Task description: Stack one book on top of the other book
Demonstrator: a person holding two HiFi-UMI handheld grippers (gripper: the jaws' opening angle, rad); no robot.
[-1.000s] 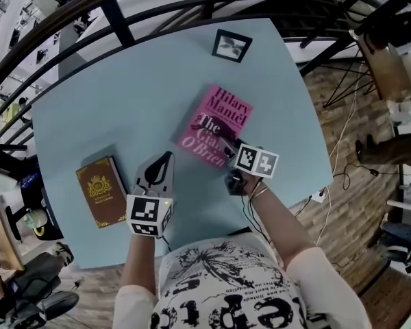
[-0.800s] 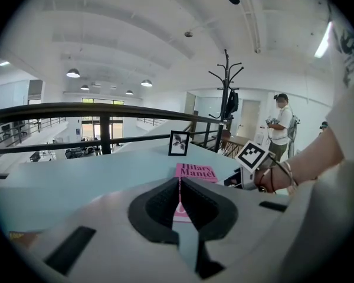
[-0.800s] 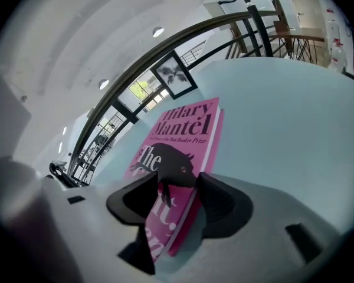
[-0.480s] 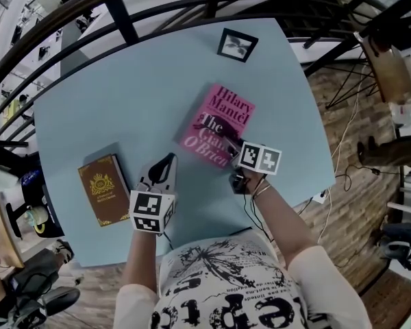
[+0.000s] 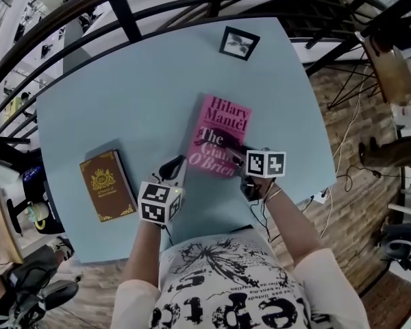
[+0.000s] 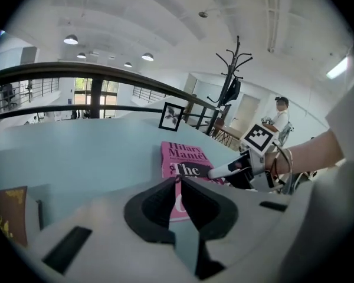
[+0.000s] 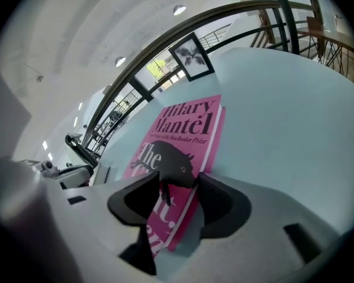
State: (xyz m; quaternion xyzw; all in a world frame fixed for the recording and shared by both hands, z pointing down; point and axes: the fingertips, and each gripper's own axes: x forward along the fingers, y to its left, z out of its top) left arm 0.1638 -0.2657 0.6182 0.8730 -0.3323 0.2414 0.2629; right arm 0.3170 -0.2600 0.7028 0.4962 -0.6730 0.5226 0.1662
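A pink paperback (image 5: 221,125) lies flat near the middle of the pale blue table (image 5: 123,94). My right gripper (image 5: 237,153) is at its near right corner, with the book's edge (image 7: 183,125) between the jaws and the pads pressing on it. My left gripper (image 5: 179,163) is shut and holds nothing. It points at the pink book's (image 6: 180,157) near left corner, just short of it and low over the table. A brown hardback with a gold crest (image 5: 107,185) lies flat at the near left, apart from both grippers.
A small black-framed picture (image 5: 239,43) stands at the table's far edge. A dark railing curves behind the table. The table's near edge is close to the person's body, and wooden floor with cables lies to the right.
My left gripper has moved right and down toward the pink book's near left corner. My right gripper's jaws have narrowed onto the book's near right edge. The brown book has stayed put.
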